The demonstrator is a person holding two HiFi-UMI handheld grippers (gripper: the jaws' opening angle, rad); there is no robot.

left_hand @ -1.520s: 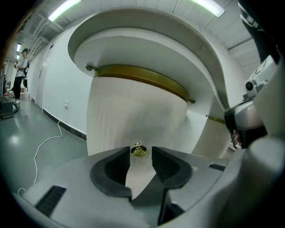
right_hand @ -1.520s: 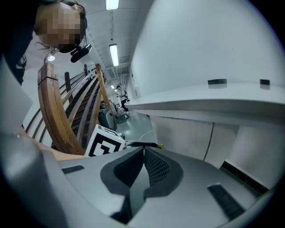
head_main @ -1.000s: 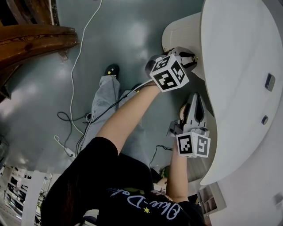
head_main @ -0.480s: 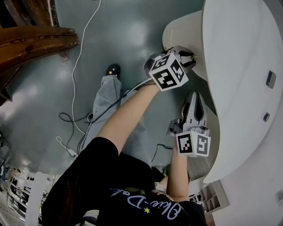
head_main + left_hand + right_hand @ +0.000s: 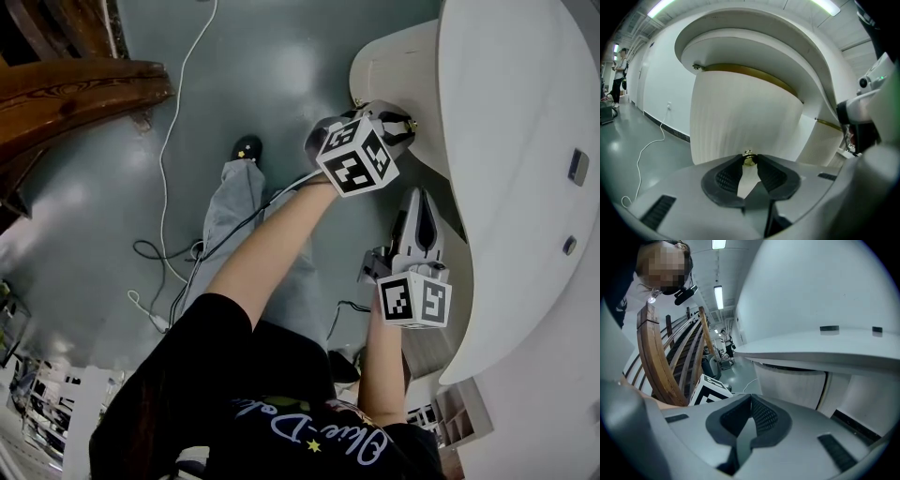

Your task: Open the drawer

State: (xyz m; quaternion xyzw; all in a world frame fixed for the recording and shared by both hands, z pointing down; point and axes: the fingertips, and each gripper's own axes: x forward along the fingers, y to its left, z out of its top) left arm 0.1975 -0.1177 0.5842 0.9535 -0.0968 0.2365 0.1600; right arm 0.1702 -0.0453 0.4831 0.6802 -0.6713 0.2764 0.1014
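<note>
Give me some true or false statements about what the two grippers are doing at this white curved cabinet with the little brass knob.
1. The left gripper is closed on the small round brass knob. True.
2. The right gripper also holds a knob. False: its fingers are together with nothing between them.
3. The knob sits on a dark wooden panel. False: it sits on the white curved drawer front.
4. A thin white cable lies on the grey floor. True.
</note>
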